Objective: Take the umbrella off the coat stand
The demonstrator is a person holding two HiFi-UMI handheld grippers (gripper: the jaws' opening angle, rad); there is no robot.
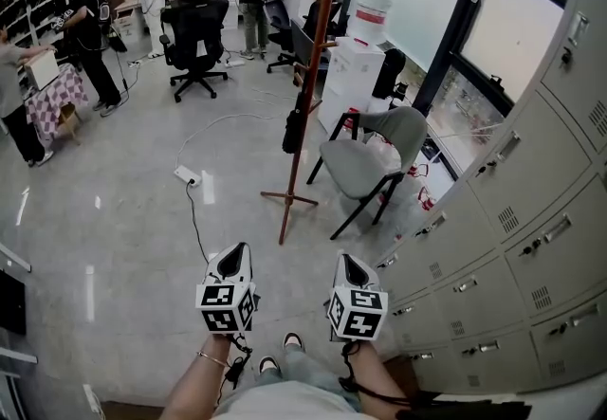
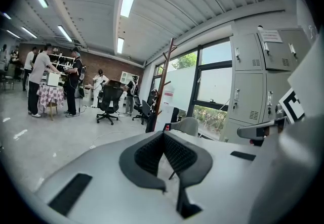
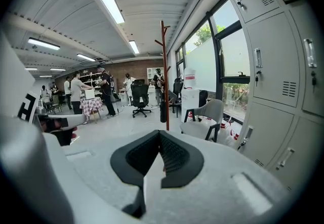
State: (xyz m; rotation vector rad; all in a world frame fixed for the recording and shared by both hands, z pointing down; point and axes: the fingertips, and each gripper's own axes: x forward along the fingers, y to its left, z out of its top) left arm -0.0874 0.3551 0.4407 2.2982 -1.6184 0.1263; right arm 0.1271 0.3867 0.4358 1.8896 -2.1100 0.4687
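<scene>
Grey metal lockers (image 1: 531, 219) wall off the right side. Glossy grey floor (image 1: 123, 247) lies open ahead and left. The tall brown wooden coat stand (image 1: 305, 115) is well ahead, with a grey padded chair (image 1: 365, 162) just right of it. The folded black umbrella (image 1: 295, 124) hangs on the stand, well apart from both jaws. Left gripper (image 1: 235, 257) and right gripper (image 1: 349, 264) both have closed jaws, nothing between.

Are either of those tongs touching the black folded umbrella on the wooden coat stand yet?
Apart. The head view shows the left tongs and right tongs with grey floor between them and the black folded umbrella.
</scene>
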